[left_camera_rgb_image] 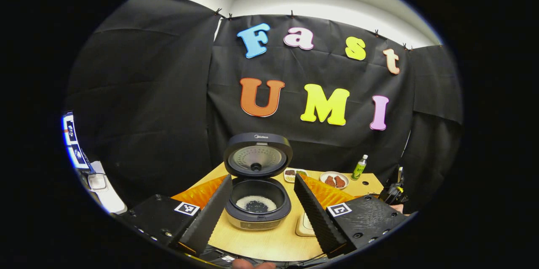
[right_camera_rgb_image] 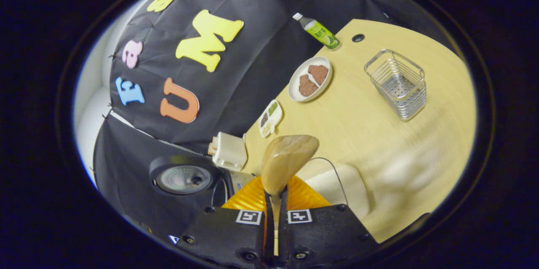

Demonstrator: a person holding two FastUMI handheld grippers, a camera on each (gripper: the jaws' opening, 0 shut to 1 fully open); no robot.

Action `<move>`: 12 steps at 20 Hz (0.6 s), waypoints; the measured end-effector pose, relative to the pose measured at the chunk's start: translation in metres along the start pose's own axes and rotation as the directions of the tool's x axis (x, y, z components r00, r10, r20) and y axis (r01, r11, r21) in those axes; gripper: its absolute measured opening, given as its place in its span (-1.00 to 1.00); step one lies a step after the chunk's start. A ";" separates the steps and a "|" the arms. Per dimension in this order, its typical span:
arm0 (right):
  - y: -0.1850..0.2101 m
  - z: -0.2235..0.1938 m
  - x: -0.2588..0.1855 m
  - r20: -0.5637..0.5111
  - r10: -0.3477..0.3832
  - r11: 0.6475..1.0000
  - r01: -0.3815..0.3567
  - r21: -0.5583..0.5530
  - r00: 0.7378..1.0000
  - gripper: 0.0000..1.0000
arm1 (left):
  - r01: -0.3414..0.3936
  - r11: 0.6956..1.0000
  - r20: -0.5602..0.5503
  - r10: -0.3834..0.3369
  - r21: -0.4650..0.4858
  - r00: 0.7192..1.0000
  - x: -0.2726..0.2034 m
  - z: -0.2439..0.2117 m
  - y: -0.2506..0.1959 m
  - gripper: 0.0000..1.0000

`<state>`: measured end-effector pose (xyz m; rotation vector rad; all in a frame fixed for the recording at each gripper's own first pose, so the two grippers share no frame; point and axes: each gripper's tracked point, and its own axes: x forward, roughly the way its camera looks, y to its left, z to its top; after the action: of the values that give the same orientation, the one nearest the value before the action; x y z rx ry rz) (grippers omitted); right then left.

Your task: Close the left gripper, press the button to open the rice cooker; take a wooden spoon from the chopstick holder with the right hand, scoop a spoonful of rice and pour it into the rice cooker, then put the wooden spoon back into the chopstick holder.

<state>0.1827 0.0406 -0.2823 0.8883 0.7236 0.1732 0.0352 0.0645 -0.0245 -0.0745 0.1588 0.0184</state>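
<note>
The dark rice cooker (left_camera_rgb_image: 257,203) stands open on the wooden table, its lid (left_camera_rgb_image: 257,155) tipped up and back; white rice with a dark patch lies in the pot. My left gripper (left_camera_rgb_image: 263,177) is open, one finger on each side of the cooker, touching nothing. In the right gripper view my right gripper (right_camera_rgb_image: 276,196) is shut on the handle of the wooden spoon (right_camera_rgb_image: 288,160), whose bowl points forward over the table. The wire chopstick holder (right_camera_rgb_image: 396,83) stands upright farther off on the right with nothing in it. The cooker's lid (right_camera_rgb_image: 183,178) sits low on the left.
A plate of brown food (right_camera_rgb_image: 310,78), a green bottle (right_camera_rgb_image: 318,30) and a small snack tray (right_camera_rgb_image: 269,118) line the table's far edge. A white box (right_camera_rgb_image: 229,151) sits near the cooker. A pale shallow dish (left_camera_rgb_image: 304,223) lies right of the cooker.
</note>
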 end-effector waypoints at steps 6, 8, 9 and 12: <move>0.036 0.024 -0.029 0.039 0.061 0.998 -0.061 -0.008 0.997 -0.83 | 0.020 0.999 0.035 -0.021 0.025 0.999 0.009 0.008 -0.007 0.89; 0.058 0.025 -0.030 0.033 0.082 0.997 -0.081 -0.011 0.996 -0.82 | 0.013 0.999 0.045 -0.015 0.031 0.999 0.007 0.008 -0.003 0.89; 0.071 0.021 -0.028 0.023 0.097 0.995 -0.096 -0.011 0.995 -0.82 | 0.007 0.999 0.049 -0.008 0.032 0.999 0.005 0.008 0.001 0.89; 0.118 0.007 -0.013 -0.019 0.152 0.987 -0.153 -0.054 0.988 -0.82 | -0.019 0.999 0.062 0.017 0.034 0.998 -0.004 0.009 0.014 0.89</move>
<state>0.1949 0.1051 -0.1830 0.8905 0.6611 0.3344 0.0322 0.0790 -0.0158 -0.0382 0.0981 0.0358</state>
